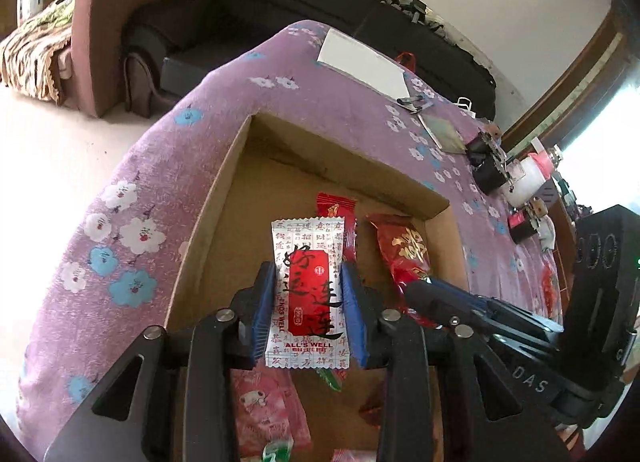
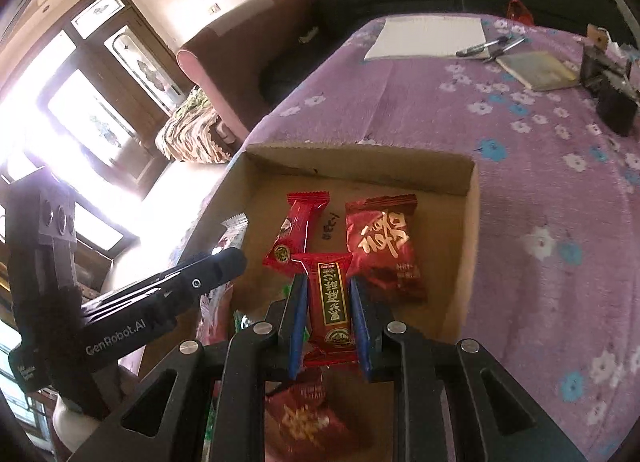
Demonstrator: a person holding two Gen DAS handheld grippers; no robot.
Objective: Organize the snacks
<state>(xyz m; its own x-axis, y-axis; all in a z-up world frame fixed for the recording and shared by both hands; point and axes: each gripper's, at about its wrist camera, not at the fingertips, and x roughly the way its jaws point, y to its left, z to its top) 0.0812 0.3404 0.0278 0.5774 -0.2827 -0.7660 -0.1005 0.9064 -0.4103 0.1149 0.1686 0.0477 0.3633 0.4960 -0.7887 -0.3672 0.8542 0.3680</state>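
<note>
My left gripper (image 1: 309,302) is shut on a white and red snack packet (image 1: 307,294) and holds it over the cardboard box (image 1: 224,198). My right gripper (image 2: 329,318) is shut on a red snack bar with a green label (image 2: 330,310), also above the box (image 2: 468,222). On the box floor lie a long red bar (image 2: 298,234) and a dark red pouch with gold lettering (image 2: 382,246); the pouch also shows in the left wrist view (image 1: 404,254). A pink packet (image 1: 264,410) and green wrappers lie under the grippers.
The box sits on a table with a purple flowered cloth (image 2: 540,182). At the far end lie white paper (image 2: 428,36), pens (image 2: 490,45) and a notebook (image 2: 538,70). Dark small items (image 1: 486,166) stand along the right. A sofa (image 2: 256,58) is beyond.
</note>
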